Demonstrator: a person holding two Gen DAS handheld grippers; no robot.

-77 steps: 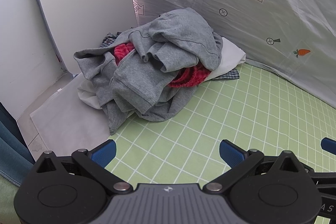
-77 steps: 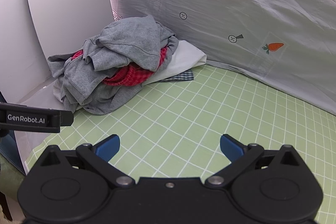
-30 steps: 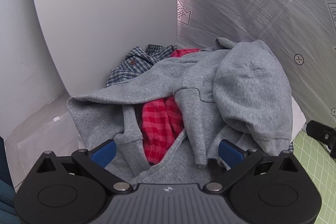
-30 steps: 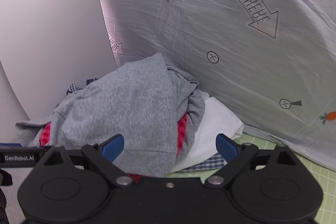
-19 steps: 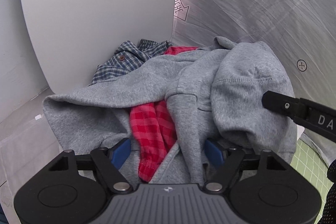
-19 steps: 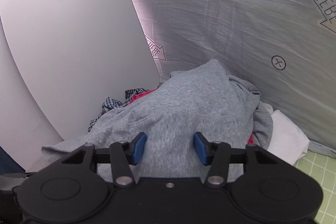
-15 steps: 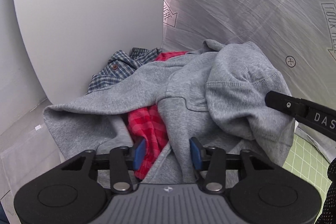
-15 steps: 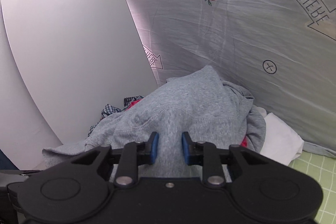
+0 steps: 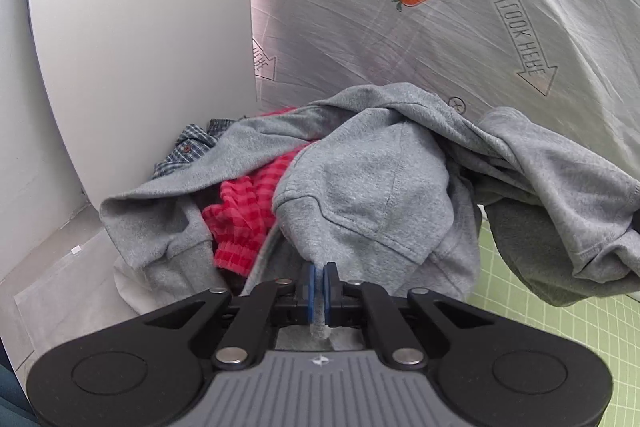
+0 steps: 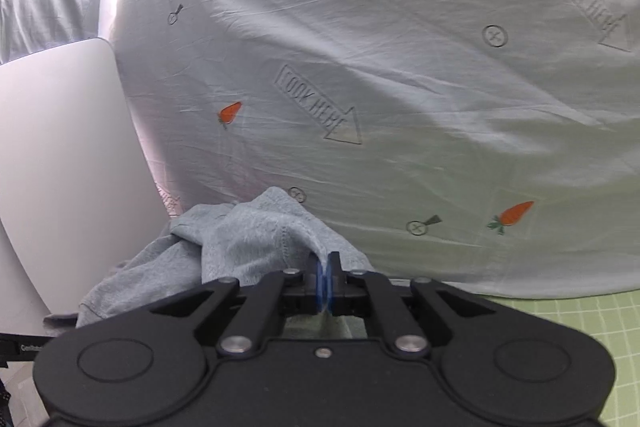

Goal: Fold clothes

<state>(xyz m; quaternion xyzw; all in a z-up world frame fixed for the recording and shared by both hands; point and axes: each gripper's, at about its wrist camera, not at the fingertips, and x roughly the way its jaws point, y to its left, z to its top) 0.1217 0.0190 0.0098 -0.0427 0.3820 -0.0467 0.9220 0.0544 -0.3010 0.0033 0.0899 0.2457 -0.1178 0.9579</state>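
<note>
Left wrist view: grey sweatshirt (image 9: 360, 187) pinched by both grippers
Left gripper (image 9: 319, 281) and right gripper (image 10: 326, 277) are each clamped on a fold, lifted over the red checked garment (image 9: 244, 211), plaid shirt (image 9: 188, 151) and green grid mat (image 9: 560, 327)

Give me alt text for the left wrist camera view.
The left claw is shut on a fold of the grey sweatshirt, which tops a clothes pile with a red checked garment and a blue plaid shirt, beside a green grid mat.
</note>
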